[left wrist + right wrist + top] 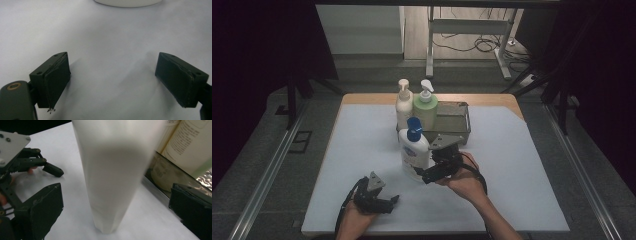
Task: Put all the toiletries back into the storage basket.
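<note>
Just in front of the metal tray (462,131), a white bottle with a blue cap (414,150) stands upright on the white table mat (512,170). The right gripper (428,176) sits at the bottle's lower right side, held by the person's right hand (467,182). Its own view shows the 2 jaws wide apart, 1 on each side of the bottle (112,177), with clear gaps to both; they hold nothing.

Behind the bottle, at the tray's left end, stand 2 pump bottles: a cream pump bottle (403,102) and a green pump bottle (426,107), side by side and close to touching. They crowd the space just behind the white bottle, and the tray's near wall runs right behind it.

Well in front of the tray and to the left of the white bottle, the left gripper (392,200) lies low over the mat in the left hand (354,217). Its view shows both jaws spread wide over bare mat (110,50), grasping nothing, with the white bottle's base (127,2) at the top edge.

From the right gripper view come printed labels on the pump bottles (190,142) and the tray's shiny rim (155,188), neither legible from above. That view also catches the left gripper (53,171) beyond the bottle. From the high view alone come the blue cap and the pump heads.
</note>
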Motion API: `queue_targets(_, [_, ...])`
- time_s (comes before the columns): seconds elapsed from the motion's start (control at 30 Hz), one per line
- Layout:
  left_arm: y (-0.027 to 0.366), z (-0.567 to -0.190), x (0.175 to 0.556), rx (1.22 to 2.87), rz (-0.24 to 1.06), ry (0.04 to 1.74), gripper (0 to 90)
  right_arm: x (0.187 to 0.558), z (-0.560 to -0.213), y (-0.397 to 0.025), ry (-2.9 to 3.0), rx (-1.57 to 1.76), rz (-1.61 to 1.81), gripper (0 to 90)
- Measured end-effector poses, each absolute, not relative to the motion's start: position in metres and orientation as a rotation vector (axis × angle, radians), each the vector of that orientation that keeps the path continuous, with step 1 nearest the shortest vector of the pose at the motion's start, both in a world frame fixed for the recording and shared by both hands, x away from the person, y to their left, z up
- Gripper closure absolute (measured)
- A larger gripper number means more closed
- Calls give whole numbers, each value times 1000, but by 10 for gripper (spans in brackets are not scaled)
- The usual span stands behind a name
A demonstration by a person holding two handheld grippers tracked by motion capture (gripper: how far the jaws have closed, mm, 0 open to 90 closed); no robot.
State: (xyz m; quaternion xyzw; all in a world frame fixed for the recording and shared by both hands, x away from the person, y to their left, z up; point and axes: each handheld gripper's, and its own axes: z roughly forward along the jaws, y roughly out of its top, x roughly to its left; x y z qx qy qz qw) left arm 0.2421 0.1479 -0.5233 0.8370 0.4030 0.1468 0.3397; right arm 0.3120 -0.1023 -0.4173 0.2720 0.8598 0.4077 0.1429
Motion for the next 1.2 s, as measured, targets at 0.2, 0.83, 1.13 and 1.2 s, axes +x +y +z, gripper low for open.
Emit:
queue_targets(0.2, [148, -523, 242, 2179, 382, 1049, 122, 317, -419, -90, 2457, 804, 1170, 84])
queue_targets(0.83, [148, -523, 242, 2181, 381, 1048, 123, 324, -423, -71, 2425, 810, 1188, 371])
queue_targets(1.13, [148, -523, 242, 2180, 382, 1048, 123, 322, -420, -73, 2432, 845, 1194, 399])
queue_targets(1.2, [148, -523, 242, 2181, 382, 1048, 123, 322, -419, -73, 2437, 847, 1188, 402])
